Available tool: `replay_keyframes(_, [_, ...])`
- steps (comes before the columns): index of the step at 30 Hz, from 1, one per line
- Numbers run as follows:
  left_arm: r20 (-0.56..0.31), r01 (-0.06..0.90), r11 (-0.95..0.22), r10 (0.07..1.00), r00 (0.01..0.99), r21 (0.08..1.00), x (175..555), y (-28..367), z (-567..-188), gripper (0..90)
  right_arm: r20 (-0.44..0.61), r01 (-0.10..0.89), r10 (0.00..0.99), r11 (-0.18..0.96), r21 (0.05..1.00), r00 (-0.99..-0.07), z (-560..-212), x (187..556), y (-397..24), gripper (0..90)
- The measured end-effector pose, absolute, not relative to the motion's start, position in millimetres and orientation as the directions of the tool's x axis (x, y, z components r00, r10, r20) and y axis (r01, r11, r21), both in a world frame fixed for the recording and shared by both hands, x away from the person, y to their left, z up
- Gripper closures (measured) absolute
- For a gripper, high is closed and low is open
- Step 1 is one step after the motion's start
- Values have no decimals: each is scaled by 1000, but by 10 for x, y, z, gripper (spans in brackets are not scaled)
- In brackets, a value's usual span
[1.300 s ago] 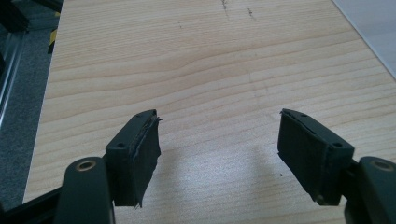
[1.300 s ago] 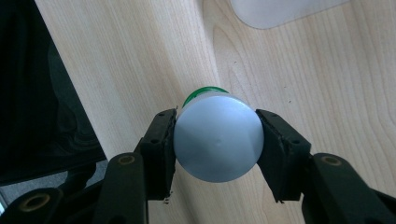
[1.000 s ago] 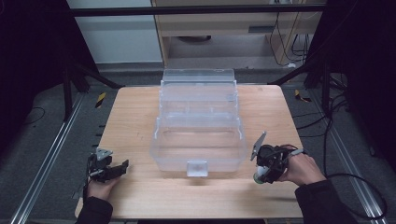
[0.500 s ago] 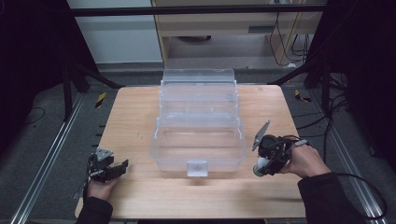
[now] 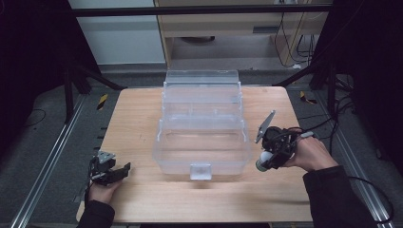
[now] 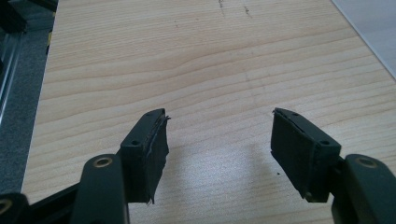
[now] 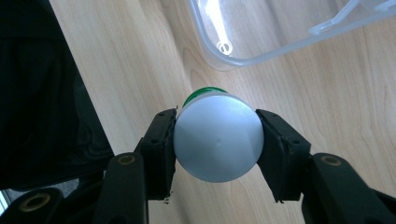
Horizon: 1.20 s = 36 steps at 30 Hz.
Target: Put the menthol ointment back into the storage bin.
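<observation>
My right gripper (image 5: 267,159) hangs just right of the clear plastic box (image 5: 202,147), lifted off the wooden table (image 5: 138,114). It is shut on a small white bottle with a green band (image 7: 217,140); both pads (image 7: 163,144) press its round sides. A rounded corner of the box (image 7: 243,58) lies just beyond it. The left gripper (image 5: 113,172) rests near the front left corner of the table. Its jaws (image 6: 219,126) stand wide apart over bare wood; they have just been opening a little, with nothing between them.
The box stands mid-table with its lid (image 5: 202,78) folded back toward the far edge and a latch (image 5: 200,170) on its near wall. Metal rails (image 5: 43,161) run along both sides of the table, with dark floor beyond.
The right hand has lifted the bottle off the table and carried it slightly farther from the person, beside the box. The left hand has stayed put.
</observation>
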<state>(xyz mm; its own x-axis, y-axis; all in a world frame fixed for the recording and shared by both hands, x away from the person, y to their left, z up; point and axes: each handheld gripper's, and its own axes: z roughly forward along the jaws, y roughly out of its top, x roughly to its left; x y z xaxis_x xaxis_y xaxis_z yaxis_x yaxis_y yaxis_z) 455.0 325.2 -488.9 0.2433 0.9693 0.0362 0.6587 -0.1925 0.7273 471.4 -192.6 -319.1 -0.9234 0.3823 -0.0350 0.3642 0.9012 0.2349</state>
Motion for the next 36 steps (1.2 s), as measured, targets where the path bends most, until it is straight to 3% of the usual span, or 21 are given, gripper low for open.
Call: replay_keyframes(36, [35,664,-198,968,250,721,4568,3255,-4893,357,-64,328,359,902,280,-931,-3023,5123,-1523,507])
